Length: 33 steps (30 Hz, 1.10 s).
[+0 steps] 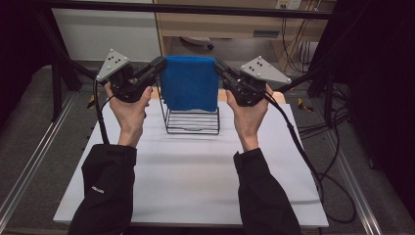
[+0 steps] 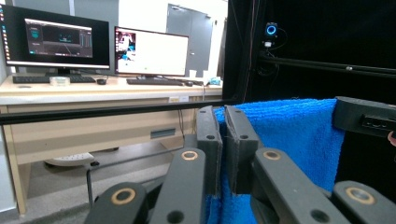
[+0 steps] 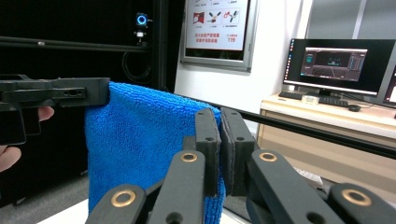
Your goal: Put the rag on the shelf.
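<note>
High view: blue terry-cloth towel [image 1: 189, 82] held stretched between left gripper [image 1: 157, 66] and right gripper [image 1: 218, 67], above black wire rack [image 1: 192, 120] on white table [image 1: 191, 181].
Left gripper view: jaws pinched on towel's corner.
Right gripper view: jaws clamped on opposite corner.

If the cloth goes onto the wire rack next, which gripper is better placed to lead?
Neither, by my reading. The left gripper and right gripper each pinch a top corner of the blue cloth, level with each other, directly above the wire rack. Lowering both together looks best.
</note>
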### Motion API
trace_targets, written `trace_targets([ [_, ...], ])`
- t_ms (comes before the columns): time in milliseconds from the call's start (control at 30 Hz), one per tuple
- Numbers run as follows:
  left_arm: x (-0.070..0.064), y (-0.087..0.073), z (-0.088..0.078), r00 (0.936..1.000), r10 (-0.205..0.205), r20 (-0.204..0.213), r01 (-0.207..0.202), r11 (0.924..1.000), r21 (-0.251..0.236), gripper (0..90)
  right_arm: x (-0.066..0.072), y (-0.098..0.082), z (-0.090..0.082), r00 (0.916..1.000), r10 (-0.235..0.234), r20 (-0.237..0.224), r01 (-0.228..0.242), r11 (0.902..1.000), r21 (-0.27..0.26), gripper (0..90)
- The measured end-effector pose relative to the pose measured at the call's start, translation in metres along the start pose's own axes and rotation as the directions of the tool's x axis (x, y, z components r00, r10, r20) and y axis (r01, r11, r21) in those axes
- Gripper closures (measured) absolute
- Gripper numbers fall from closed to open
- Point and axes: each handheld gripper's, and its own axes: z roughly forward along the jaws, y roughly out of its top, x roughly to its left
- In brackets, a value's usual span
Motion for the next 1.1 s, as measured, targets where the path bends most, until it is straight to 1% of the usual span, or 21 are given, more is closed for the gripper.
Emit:
trace_targets([
  [300,0.001,0.016,0.01,1.0,0.008,-0.005,-0.009,0.9999,-0.014,85.3,-0.008,0.015,0.008,0.9999,0.002,0.017,-0.002,0.9998,-0.02,87.2],
  [533,0.005,0.028,0.016,0.9998,0.016,-0.013,-0.016,0.9996,-0.024,85.3,-0.013,0.025,0.014,0.9998,0.007,0.018,-0.006,0.9993,-0.036,87.2],
  [733,0.009,0.036,0.023,0.9998,0.008,-0.02,-0.009,0.9996,-0.028,85.3,-0.017,0.034,0.023,0.9997,0.0,0.023,0.001,0.9993,-0.036,87.2],
  [933,0.013,0.042,0.031,0.9998,0.007,-0.021,-0.008,0.9996,-0.029,85.3,-0.023,0.041,0.031,0.9995,0.006,0.032,-0.004,0.9991,-0.042,87.1],
  [1100,0.017,0.049,0.036,0.9998,0.005,-0.018,-0.006,0.999,-0.045,85.3,-0.028,0.044,0.038,0.9994,0.009,0.033,-0.007,0.9986,-0.052,87.1],
])
